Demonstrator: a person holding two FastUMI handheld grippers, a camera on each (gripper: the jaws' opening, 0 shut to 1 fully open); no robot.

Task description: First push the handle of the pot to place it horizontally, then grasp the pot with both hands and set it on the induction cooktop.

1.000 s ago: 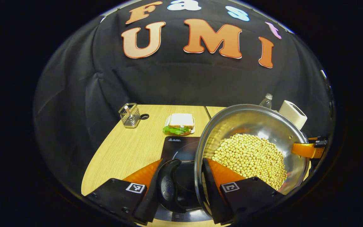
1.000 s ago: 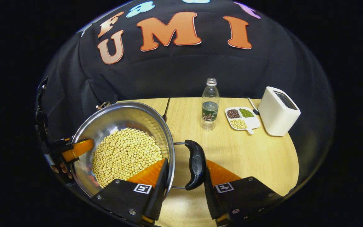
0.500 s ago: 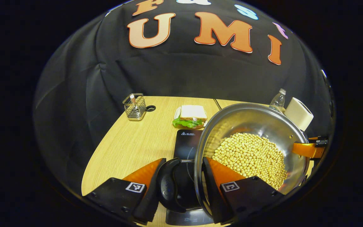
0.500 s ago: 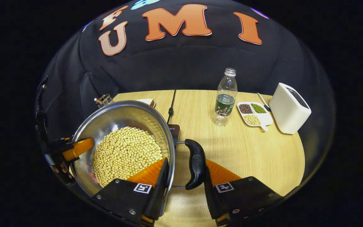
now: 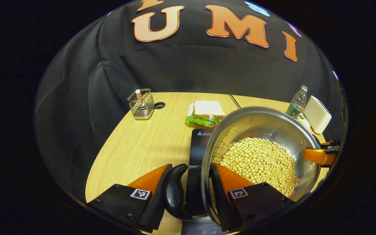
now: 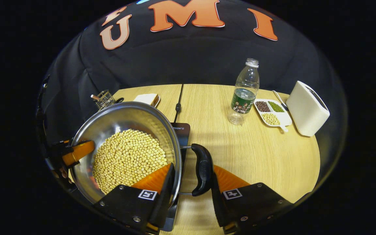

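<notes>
A steel pot (image 5: pixel 259 127) filled with yellow beans (image 5: pixel 259 163) hangs between both grippers, over the black induction cooktop (image 5: pixel 198 143). My left gripper (image 5: pixel 191 166) is shut on the pot's left side, one finger against the black handle (image 5: pixel 175 192) and the other inside the rim. My right gripper (image 6: pixel 193 166) is shut the same way on the opposite black handle (image 6: pixel 202 169), with one finger inside the pot (image 6: pixel 122 117). Part of the cooktop (image 6: pixel 181 130) peeks out beside the pot. Each gripper shows across the pot in the other's view: right gripper (image 5: pixel 318 155), left gripper (image 6: pixel 77 151).
On the wooden table (image 6: pixel 256 156) stand a water bottle (image 6: pixel 245 94), a divided dish of beans (image 6: pixel 271 112) and a white box-shaped appliance (image 6: pixel 307 109). A sandwich on a plate (image 5: pixel 206 112) and a wire holder (image 5: pixel 140 104) sit behind the cooktop. A cable (image 6: pixel 178 101) runs to the back.
Both grippers have carried the pot lower and nearer over the cooktop. More of the cooktop now lies under the pot. Both grips are unchanged.
</notes>
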